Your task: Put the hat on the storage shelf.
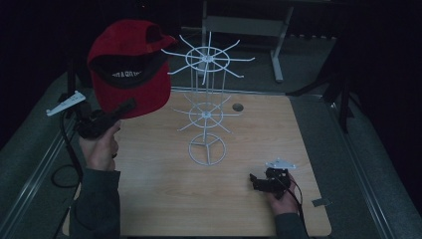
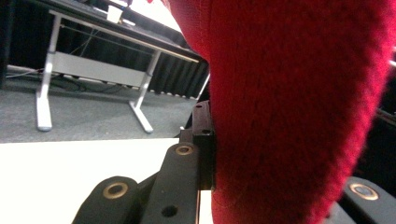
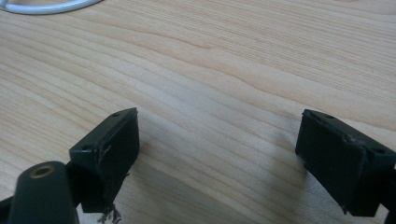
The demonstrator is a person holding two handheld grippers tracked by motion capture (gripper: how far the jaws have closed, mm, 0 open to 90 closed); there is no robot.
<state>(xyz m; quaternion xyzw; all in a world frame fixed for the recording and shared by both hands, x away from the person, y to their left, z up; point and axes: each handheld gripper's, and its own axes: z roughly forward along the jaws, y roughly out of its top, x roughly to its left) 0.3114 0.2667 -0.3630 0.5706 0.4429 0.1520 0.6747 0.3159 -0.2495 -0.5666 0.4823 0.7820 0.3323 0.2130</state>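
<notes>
Red cap [image 1: 130, 64] held in air just left of white wire rack [image 1: 206, 107], near its top ring; opening faces camera, brim toward rack, long axis running upper right. Left gripper [image 1: 124, 108] below cap, jaws clamped tight on lower edge. Left gripper view: red fabric [image 2: 289, 107] pressed against black jaw. Right gripper [image 1: 259, 182] near rack base on wooden table [image 1: 164, 199]; right gripper view: jaws spread wide, nothing between, rack base ring [image 3: 42, 6] at top corner.

Dim room, black curtains [image 1: 378, 45] all round. Grey carpet [image 1: 318, 129] under a light wood table [image 1: 164, 199]. A second table [image 2: 107, 35] with white legs stands beyond on the carpet (brighter in the left gripper view, cables on the floor beneath it).
</notes>
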